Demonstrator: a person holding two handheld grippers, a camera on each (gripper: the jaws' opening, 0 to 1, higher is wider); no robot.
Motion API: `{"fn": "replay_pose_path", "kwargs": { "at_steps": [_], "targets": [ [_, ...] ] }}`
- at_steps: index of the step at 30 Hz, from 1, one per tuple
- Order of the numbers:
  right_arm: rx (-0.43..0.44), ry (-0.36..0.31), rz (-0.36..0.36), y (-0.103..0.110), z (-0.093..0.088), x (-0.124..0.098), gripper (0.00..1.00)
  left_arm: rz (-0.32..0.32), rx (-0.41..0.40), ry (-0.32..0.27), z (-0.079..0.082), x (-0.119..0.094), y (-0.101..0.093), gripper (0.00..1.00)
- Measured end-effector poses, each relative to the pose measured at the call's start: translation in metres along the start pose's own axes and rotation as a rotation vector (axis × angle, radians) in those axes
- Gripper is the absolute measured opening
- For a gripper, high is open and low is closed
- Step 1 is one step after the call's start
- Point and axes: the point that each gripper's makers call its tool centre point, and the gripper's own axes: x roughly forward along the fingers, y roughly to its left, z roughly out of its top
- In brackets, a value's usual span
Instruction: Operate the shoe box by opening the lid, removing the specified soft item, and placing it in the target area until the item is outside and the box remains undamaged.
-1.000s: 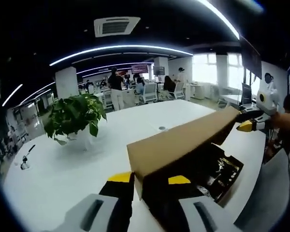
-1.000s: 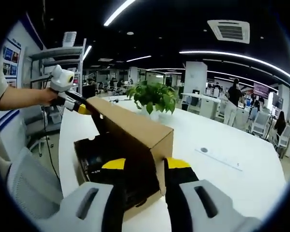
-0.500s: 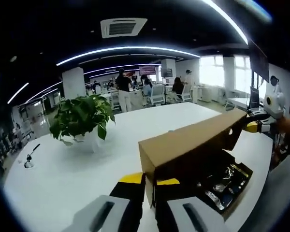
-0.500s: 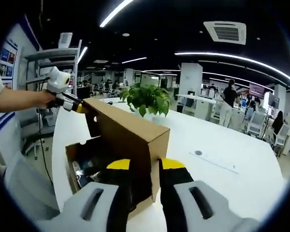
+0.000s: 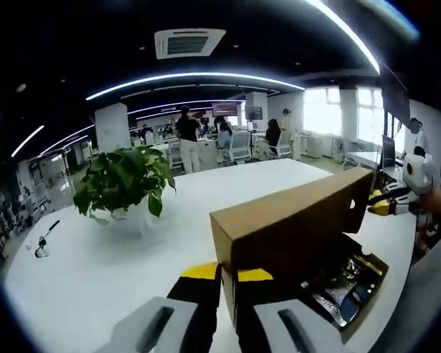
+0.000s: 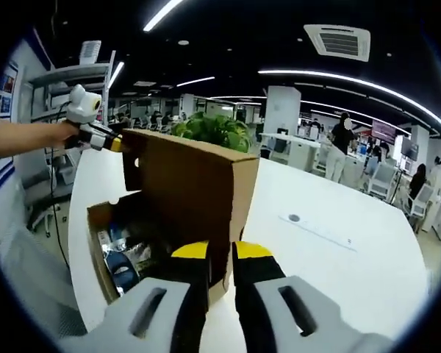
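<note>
Since a second ago the lid (image 5: pixel 290 228) had swung up higher, until it stood nearly straight up, and both pairs of tongs had squeezed tighter on its two ends.

Far left, near the table's (image 5: pixel 95 272) left edge, a small dark thing (image 5: pixel 42 241) lay by itself. Next came the potted plant (image 5: pixel 125 180), well away from the box. Then the left tongs (image 5: pixel 219 274), nearly closed, pinched the near corner of the lid. The right tongs (image 6: pixel 212 251) were nearly closed too and pinched the other corner. In the left gripper view they showed far off at the lid's far end (image 5: pixel 386 206).

The shoe box (image 5: pixel 353 283) sat open by the table's right edge, near the person. Its long side ran from one pair of tongs to the other. Soft dark things with blue bits (image 6: pixel 121 261) lay inside, low and behind the raised lid. I could not tell which one was the soft item to take.

My guess: the item lay below and to the person's side of both tongs, about as near to one as the other. One pair would have to let go of the lid and reach down over the box wall.
</note>
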Motion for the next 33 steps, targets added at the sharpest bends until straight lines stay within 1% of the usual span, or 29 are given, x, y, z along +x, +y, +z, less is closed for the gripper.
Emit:
{"fn": "replay_pose_path", "kwargs": {
  "at_steps": [5, 13, 20, 23, 30, 33],
  "targets": [
    [-0.002, 0.037, -0.01, -0.003, -0.014, 0.004, 0.07, -0.003, 0.0, -0.001, 0.002, 0.005, 0.004, 0.05],
    [-0.01, 0.079, -0.012, -0.005, -0.028, 0.015, 0.07, -0.011, 0.003, 0.0, 0.004, 0.016, 0.011, 0.05],
    [-0.022, 0.103, -0.008, -0.004, -0.034, 0.027, 0.06, -0.018, 0.001, 0.002, 0.004, 0.024, 0.019, 0.05],
    [-0.019, 0.11, -0.013, -0.005, -0.036, 0.032, 0.06, -0.019, -0.002, 0.001, 0.007, 0.025, 0.016, 0.05],
    [-0.006, 0.12, -0.033, -0.01, -0.04, 0.039, 0.03, -0.018, -0.012, -0.003, 0.008, 0.03, 0.017, 0.05],
    [0.003, 0.123, -0.031, -0.01, -0.041, 0.041, 0.03, -0.019, -0.02, -0.003, 0.009, 0.031, 0.018, 0.05]
  ]
}}
